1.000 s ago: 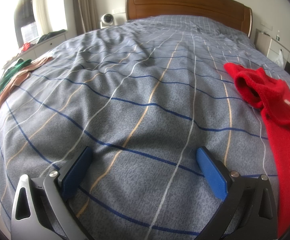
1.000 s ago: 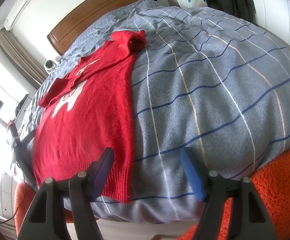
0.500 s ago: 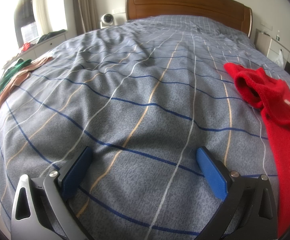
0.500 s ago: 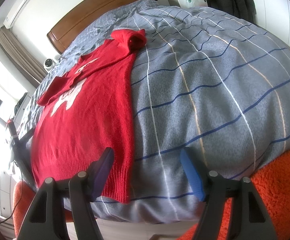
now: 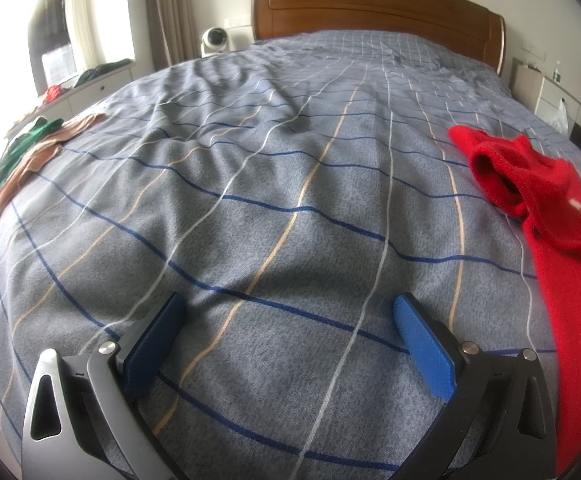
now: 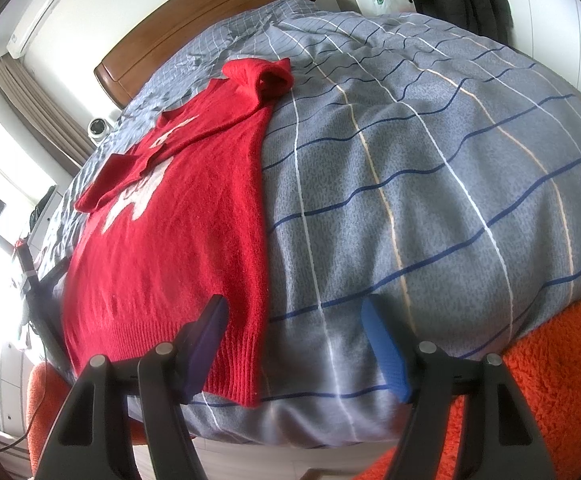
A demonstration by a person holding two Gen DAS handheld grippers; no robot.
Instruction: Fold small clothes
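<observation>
Sweater [image 6: 170, 240], red with white motif, lies flat along the bed [image 6: 430, 180], hem at the foot edge, collar toward the headboard [image 5: 370, 12]; right tool [image 6: 294, 344] gapes empty above the hem corner; left tool [image 5: 286, 340] gapes empty over bare bedspread

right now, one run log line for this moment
red sweater: flat on bed, sleeves folded in | left tongs: open, empty | right tongs: open, at hem

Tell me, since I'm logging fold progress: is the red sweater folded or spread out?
Partly folded: the red sweater has sleeves folded across its chest, while its body lies flat and full-length.
</observation>
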